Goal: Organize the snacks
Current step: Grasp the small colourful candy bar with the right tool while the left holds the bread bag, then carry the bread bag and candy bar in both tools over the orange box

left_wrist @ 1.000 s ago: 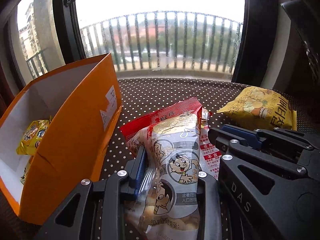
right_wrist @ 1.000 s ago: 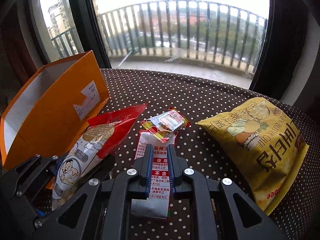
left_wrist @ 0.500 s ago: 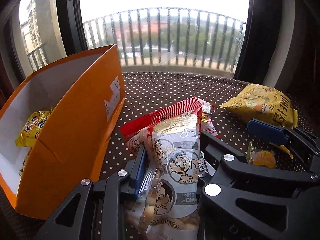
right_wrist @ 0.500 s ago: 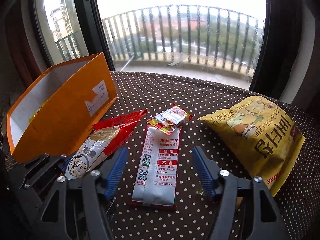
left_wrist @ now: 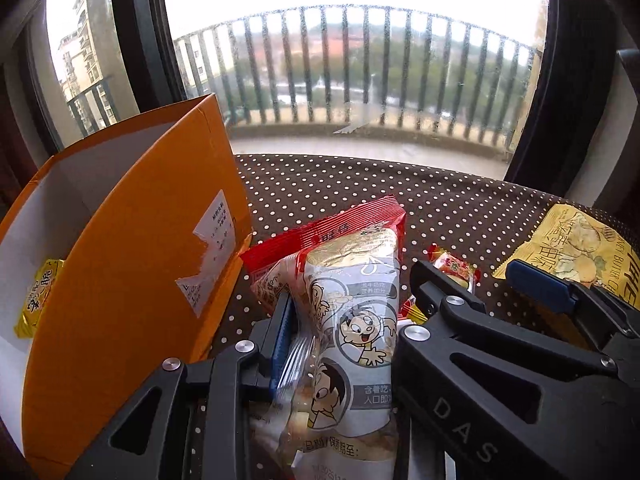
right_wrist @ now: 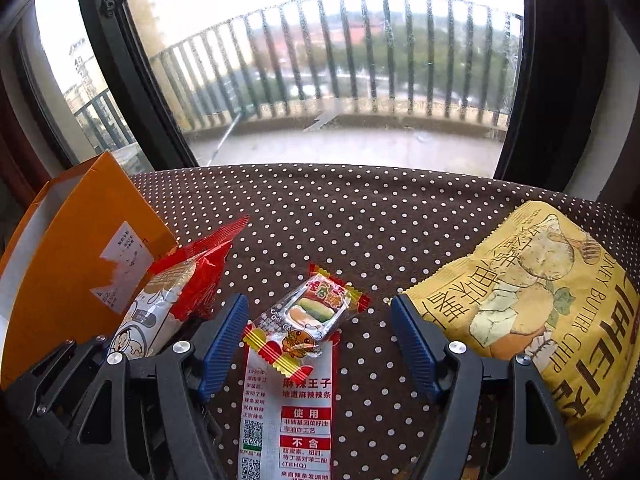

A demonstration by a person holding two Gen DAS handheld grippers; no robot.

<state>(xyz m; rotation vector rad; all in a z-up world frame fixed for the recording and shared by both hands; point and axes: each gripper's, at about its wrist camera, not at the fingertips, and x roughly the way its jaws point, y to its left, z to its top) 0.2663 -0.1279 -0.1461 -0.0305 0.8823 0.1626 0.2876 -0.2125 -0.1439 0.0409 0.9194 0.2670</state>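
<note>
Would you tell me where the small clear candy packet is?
In the right wrist view, the candy packet lies centrally between the right gripper's open fingers, overlapping the white strip packet's top.

Box [right_wrist: 80, 280] at far left on the surface [right_wrist: 340, 208], a packet [left_wrist: 36, 300] inside. Cartoon snack bag [right_wrist: 160, 308] just right of box. Candy [right_wrist: 308, 320] centre, atop strip packet [right_wrist: 288, 420]. Chip bag [right_wrist: 540, 312] far right.

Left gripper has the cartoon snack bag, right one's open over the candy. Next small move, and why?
Probably carry the cartoon snack bag leftward over the orange box and let go: the left gripper is shut on it, and the box stands open beside it with a yellow packet already inside.
</note>
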